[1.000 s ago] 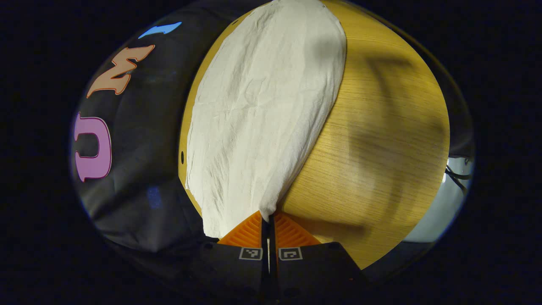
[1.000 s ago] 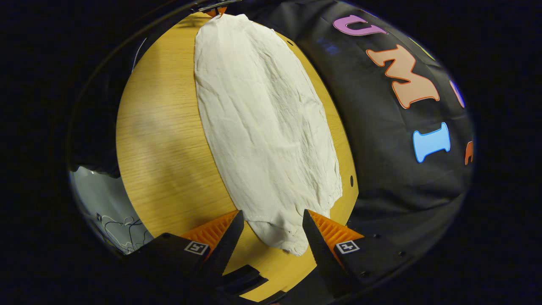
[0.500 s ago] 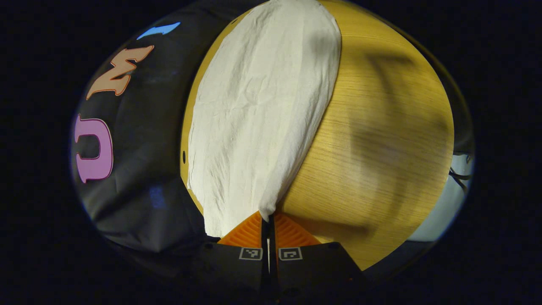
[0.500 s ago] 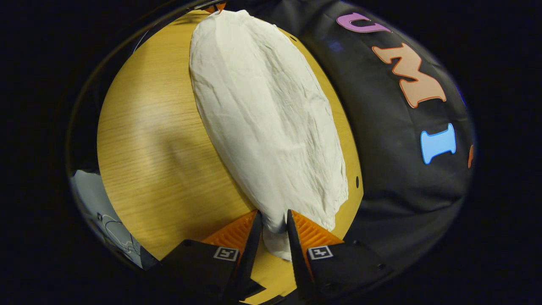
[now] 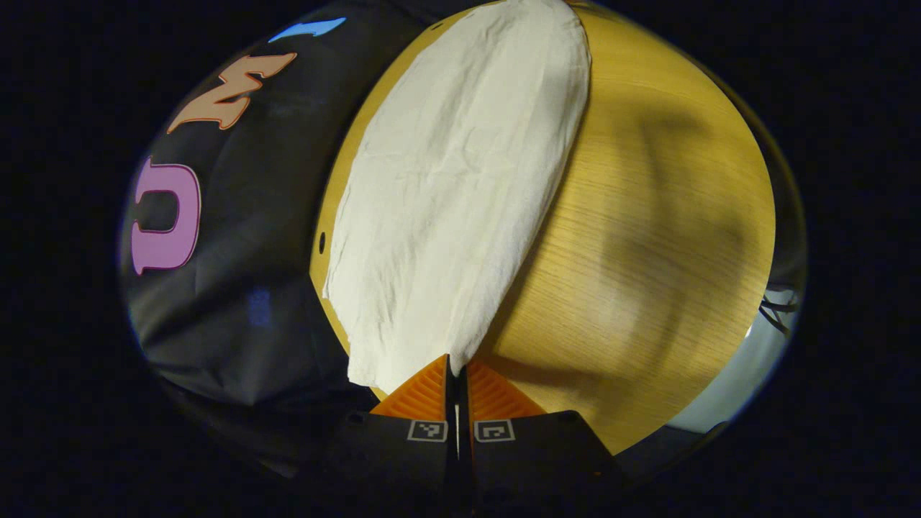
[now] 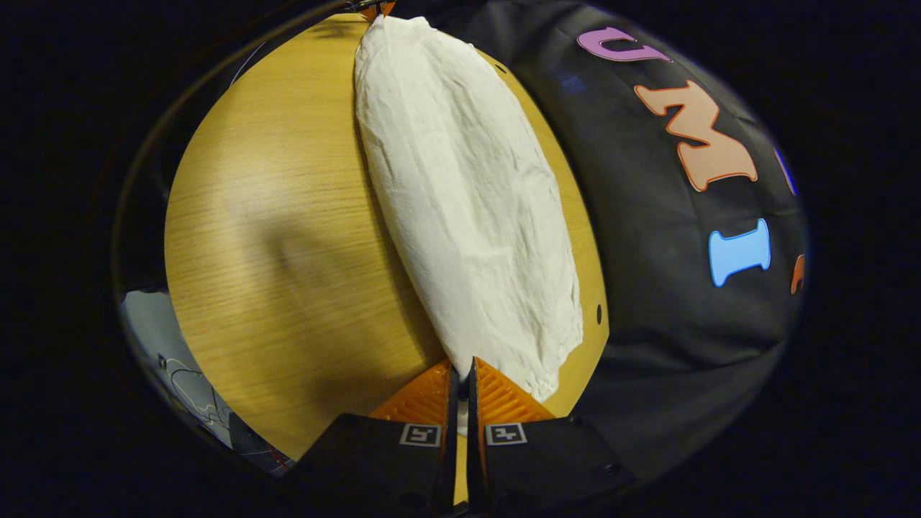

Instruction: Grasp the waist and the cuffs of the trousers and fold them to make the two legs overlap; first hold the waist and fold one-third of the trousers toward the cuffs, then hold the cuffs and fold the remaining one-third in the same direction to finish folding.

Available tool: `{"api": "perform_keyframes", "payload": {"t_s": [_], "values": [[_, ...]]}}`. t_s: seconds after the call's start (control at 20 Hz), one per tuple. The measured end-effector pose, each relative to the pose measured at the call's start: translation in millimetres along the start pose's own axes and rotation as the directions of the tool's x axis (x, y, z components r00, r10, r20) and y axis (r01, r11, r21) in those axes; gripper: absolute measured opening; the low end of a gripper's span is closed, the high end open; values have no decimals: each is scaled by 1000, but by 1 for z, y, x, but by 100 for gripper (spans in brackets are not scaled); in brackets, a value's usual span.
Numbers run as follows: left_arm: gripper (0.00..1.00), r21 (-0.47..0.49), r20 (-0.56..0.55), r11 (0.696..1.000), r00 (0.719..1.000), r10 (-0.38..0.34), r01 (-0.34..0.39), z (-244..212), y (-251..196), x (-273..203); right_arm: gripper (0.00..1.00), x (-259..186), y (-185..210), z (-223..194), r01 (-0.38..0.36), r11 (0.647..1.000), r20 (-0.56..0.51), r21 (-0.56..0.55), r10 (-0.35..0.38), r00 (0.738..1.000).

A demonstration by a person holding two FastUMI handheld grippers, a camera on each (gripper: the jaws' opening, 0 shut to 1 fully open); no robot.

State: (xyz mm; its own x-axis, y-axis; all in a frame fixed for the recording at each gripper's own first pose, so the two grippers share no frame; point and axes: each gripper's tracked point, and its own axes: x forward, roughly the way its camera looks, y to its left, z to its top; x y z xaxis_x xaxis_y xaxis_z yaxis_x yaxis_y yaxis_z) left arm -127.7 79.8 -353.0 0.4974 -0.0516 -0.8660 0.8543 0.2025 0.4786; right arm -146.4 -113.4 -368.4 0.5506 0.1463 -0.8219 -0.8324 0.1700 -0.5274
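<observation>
Since the earlier frame, right gripper [image 6: 461, 374] has closed onto one end of the single white trousers [image 6: 475, 208]; left gripper [image 5: 456, 368] stays clamped on the opposite end, above one wooden table [image 5: 647, 237].

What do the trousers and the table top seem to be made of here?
The trousers look like a thin woven fabric, perhaps cotton or linen: off-white, matte, covered in fine creases, and draping limply where the left gripper and the right gripper pinch them. The table looks like wood or a wood-look laminate: yellowish, smooth, with fine parallel grain lines and a soft sheen. Which one I cannot tell.
</observation>
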Motion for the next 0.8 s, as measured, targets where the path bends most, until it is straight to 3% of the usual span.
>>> {"api": "perform_keyframes", "payload": {"t_s": [0.35, 0.5, 0.8], "values": [[0, -52, -33, 991, 992, 126, -127, 17, 66, -11, 5, -14, -73, 20, 136, 985, 77, 103, -145, 986], [0, -76, -35, 982, 984, 172, -174, 34, 87, -24, 8, -14, -97, 26, 173, 977, 99, 126, -186, 978], [0, -153, -9, 960, 972, 236, -234, 46, 143, -21, 8, -8, -144, 43, 243, 946, 87, 214, -266, 960]]}}
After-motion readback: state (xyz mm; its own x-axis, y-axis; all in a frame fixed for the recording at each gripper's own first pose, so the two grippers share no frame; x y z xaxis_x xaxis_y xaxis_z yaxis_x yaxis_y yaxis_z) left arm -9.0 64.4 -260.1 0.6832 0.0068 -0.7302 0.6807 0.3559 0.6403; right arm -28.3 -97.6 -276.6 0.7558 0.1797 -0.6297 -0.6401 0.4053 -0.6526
